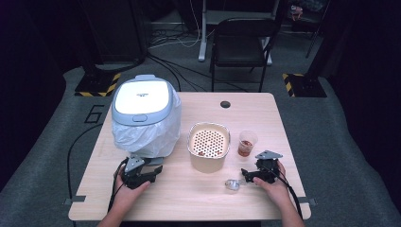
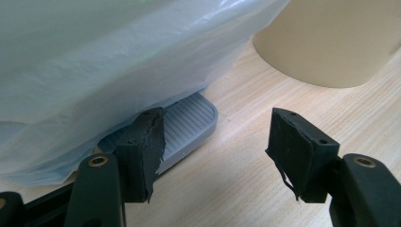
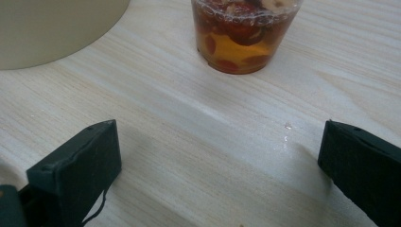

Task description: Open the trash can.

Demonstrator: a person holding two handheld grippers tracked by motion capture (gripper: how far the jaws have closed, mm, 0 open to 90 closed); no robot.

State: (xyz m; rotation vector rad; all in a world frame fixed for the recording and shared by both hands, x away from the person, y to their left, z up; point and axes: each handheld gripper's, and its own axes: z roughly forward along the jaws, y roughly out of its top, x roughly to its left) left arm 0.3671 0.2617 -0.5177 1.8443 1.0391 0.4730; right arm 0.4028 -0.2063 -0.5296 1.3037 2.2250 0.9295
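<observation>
Two black jaws of the left gripper (image 2: pixel 217 142) stand apart, holding nothing, low by the grey foot pedal (image 2: pixel 189 125) under the white bin (image 1: pixel 142 101) at the table's left. I think it means to push the pedal. A plastic bag (image 1: pixel 163 135) lines the bin. To the right, a cream pot (image 1: pixel 208 161) holds a holed tray and a clear cup (image 3: pixel 241 38) holds red fruit. The right gripper (image 3: pixel 217 165) waits near it, open and empty.

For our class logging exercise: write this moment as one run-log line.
left gripper: open, by grey ribbed pedal of bag-lined white bin | right gripper: open, facing clear plastic cup of red-brown liquid | held: nothing
</observation>
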